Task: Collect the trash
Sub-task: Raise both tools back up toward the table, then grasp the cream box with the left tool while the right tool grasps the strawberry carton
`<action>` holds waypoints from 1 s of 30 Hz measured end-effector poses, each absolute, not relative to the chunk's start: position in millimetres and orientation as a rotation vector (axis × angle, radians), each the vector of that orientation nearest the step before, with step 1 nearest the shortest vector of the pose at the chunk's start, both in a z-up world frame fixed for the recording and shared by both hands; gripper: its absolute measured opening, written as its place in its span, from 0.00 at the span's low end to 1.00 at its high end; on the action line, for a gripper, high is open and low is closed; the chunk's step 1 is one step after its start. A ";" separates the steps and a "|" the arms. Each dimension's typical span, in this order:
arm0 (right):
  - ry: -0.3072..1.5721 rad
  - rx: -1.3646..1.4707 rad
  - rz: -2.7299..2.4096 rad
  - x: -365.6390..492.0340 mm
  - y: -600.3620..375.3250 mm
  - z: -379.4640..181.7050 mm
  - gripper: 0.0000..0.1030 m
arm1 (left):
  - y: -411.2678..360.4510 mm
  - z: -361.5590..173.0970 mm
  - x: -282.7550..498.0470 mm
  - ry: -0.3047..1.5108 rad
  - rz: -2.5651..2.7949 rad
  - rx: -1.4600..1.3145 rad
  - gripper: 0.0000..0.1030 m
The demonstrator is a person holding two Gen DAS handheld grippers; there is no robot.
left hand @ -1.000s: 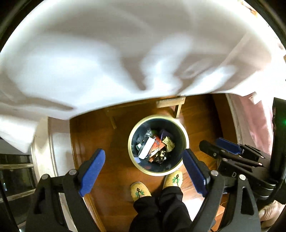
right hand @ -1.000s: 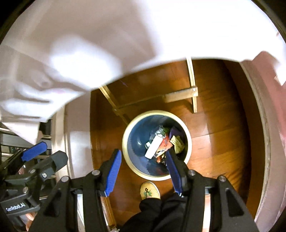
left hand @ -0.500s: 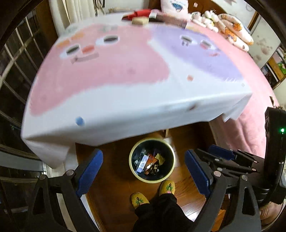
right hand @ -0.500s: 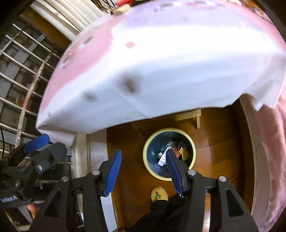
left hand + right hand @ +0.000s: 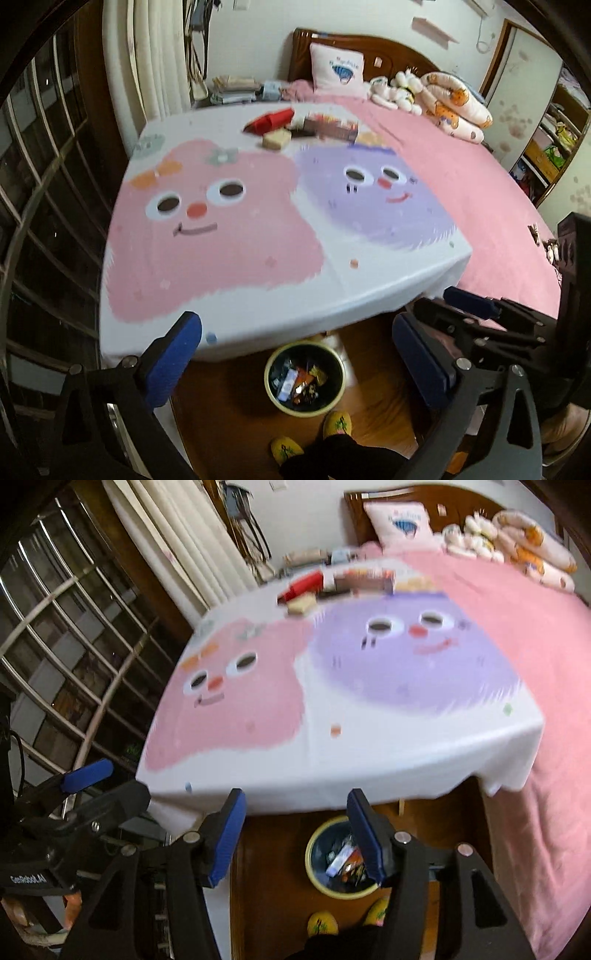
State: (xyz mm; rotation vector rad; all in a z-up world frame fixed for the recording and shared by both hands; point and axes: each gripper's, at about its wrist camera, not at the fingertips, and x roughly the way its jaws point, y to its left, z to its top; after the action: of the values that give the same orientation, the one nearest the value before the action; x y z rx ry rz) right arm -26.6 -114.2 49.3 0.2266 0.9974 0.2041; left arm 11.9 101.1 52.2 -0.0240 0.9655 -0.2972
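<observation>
A round bin (image 5: 332,404) (image 5: 314,860) with a yellow rim stands on the wooden floor, part under the table edge, holding several wrappers. My left gripper (image 5: 297,360) hangs high above it, jaws opening wide, nothing between them. My right gripper (image 5: 295,834) is also above the bin, jaws opening and bare. At the table's far end lie a red packet (image 5: 271,120) (image 5: 301,585), a tan block (image 5: 277,139) (image 5: 301,604) and a dark box (image 5: 328,127) (image 5: 364,579), all blurred.
The table wears a white cloth (image 5: 258,221) (image 5: 351,709) with pink and purple cartoon faces. A pink bed (image 5: 480,192) with pillows and plush toys lies right. A barred window (image 5: 40,206) and curtain are left. A person's slippered feet (image 5: 312,434) stand by the bin.
Both grippers rose from under the cloth's hanging edge to above table height and tilted up; the tabletop and bed came into view, the bin shrank. Both jaws widened.
</observation>
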 end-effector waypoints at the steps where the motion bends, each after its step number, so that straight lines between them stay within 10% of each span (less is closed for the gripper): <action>1: 0.983 0.224 0.202 -24.4 -115.6 55.5 0.56 | 102.6 56.9 15.0 0.954 -0.299 -0.023 0.99; 30: 0.947 0.040 0.384 276.0 -211.2 68.7 0.63 | 28.0 57.4 280.7 1.020 -0.013 -0.095 0.99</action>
State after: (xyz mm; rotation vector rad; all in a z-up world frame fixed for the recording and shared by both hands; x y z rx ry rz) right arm 276.0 -211.2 68.7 0.0401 0.9466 0.3837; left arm 280.7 28.0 57.4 -0.0955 1.0204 -0.0131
